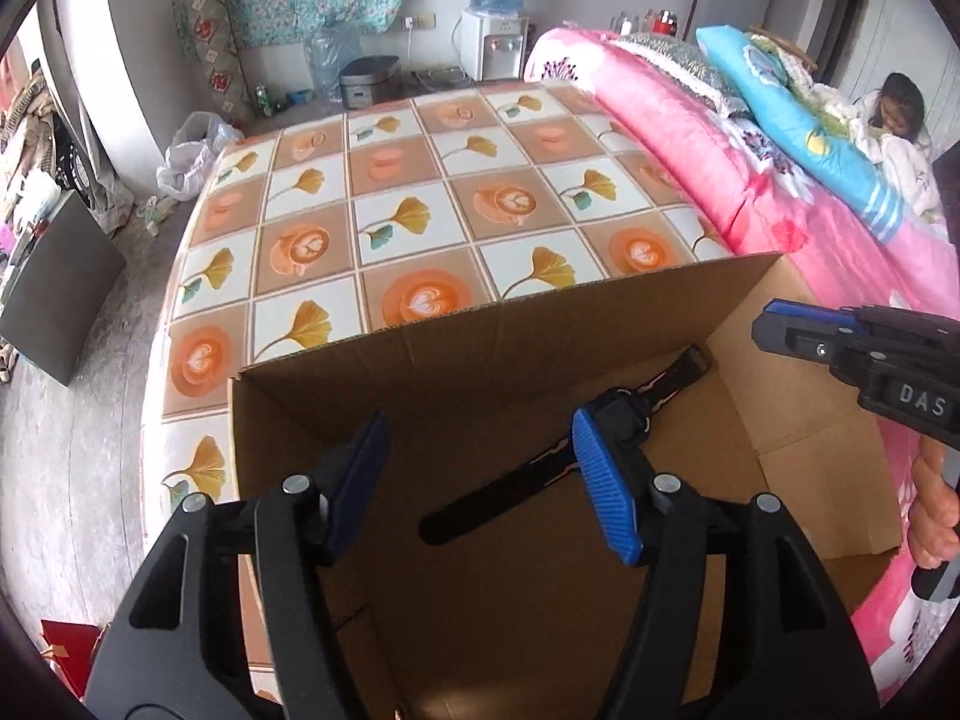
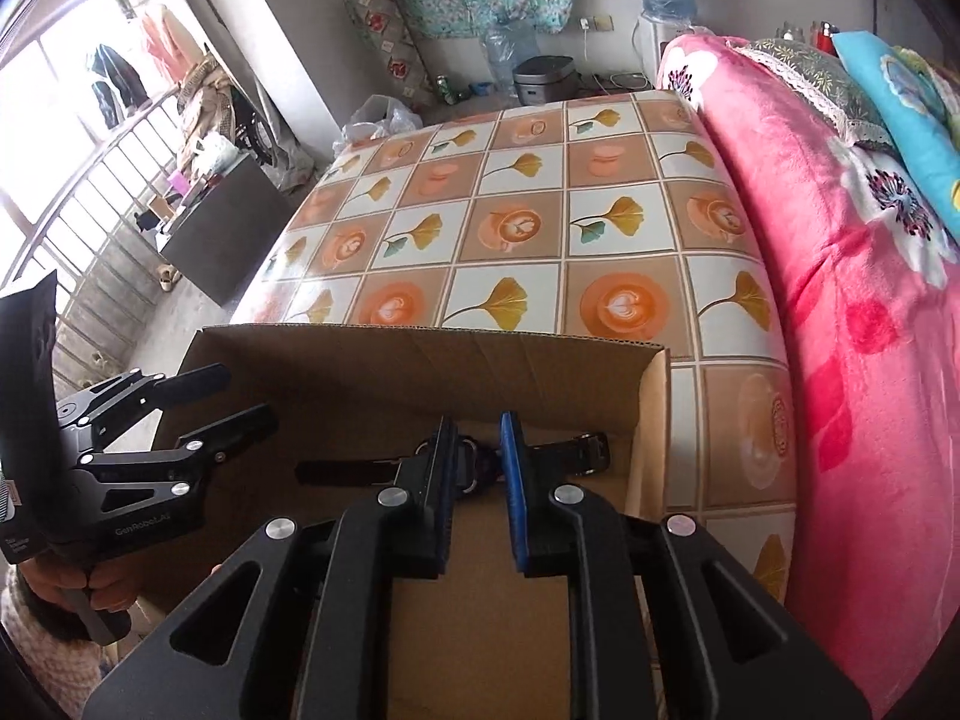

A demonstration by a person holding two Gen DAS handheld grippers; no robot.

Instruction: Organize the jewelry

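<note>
An open cardboard box [image 1: 540,324] stands at the near end of a table. On its floor a black wristwatch [image 1: 510,492] lies flat and slantwise, its case hidden behind my left gripper's right finger. My left gripper [image 1: 480,426] hangs over the box with its jaws wide open and nothing between them. In the right wrist view the watch [image 2: 348,471] lies across the box [image 2: 420,360] floor beyond my right gripper [image 2: 478,426]. Its blue pads stand a narrow gap apart and hold nothing. The left gripper [image 2: 240,399] shows at the left, over the box's left wall.
The table wears a checked cloth [image 1: 390,210] with leaf and cup prints. A pink flowered blanket [image 1: 690,150] and pillows lie along its right side, and a person [image 1: 900,108] sits beyond them. A water dispenser [image 1: 495,48] stands at the back wall.
</note>
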